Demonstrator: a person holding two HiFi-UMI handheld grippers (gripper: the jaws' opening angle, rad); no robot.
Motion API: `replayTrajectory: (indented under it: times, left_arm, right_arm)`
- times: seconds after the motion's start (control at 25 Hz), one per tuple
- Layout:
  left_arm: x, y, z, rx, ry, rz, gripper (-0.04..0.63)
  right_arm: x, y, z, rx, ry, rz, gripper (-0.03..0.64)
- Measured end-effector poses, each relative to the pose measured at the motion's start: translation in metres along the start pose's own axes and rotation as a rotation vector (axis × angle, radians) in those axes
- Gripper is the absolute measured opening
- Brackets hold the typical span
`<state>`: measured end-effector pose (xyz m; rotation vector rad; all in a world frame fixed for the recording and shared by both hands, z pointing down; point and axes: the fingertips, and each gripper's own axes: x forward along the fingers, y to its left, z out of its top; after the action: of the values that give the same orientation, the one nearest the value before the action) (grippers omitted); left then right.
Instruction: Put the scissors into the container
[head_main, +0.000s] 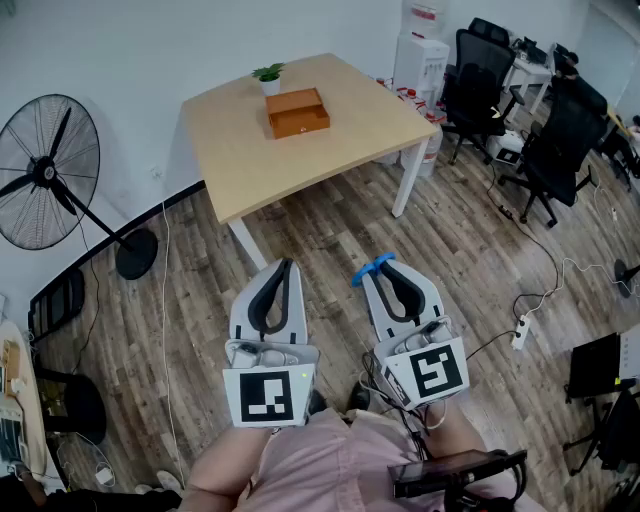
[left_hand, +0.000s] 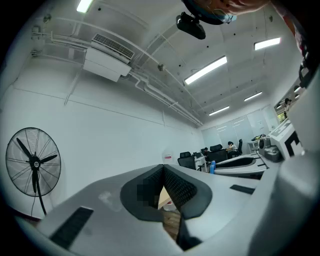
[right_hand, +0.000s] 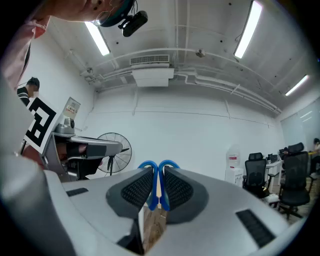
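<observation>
An orange open container (head_main: 298, 112) sits on the far wooden table (head_main: 240, 160), well ahead of both grippers. My right gripper (head_main: 385, 262) is held low near the person's body, shut on the blue-handled scissors (head_main: 370, 270). In the right gripper view the blue handles (right_hand: 152, 185) stand pinched between the pads (right_hand: 176, 189), and the blades are hidden. My left gripper (head_main: 287, 263) is beside it, shut with nothing between its jaws; its tips (left_hand: 162, 170) meet in the left gripper view.
A small potted plant (head_main: 269, 78) stands behind the container. A standing fan (head_main: 50, 170) is at the left, office chairs (head_main: 480, 80) and stacked boxes (head_main: 420, 60) at the right. Cables and a power strip (head_main: 521, 331) lie on the wooden floor.
</observation>
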<state>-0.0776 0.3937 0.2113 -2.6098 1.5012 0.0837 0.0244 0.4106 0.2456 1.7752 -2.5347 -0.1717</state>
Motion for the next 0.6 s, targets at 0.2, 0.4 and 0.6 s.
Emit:
replayTrajectory:
  times: [0.2,0.4,0.6]
  left_arm:
    - [0.004,-0.009,-0.005,0.005,0.006,0.0,0.005]
    - [0.014,-0.021,-0.003,0.014,0.007,0.001,0.005]
    - [0.027,-0.037,-0.004,0.02,0.006,0.013,0.005]
  right_arm:
    - [-0.003,-0.007,-0.004,-0.008,-0.004,0.005,0.072]
    - [-0.006,-0.021,-0.003,0.001,-0.017,0.008,0.072]
    - [-0.009,-0.041,-0.004,0.034,-0.033,0.036,0.074]
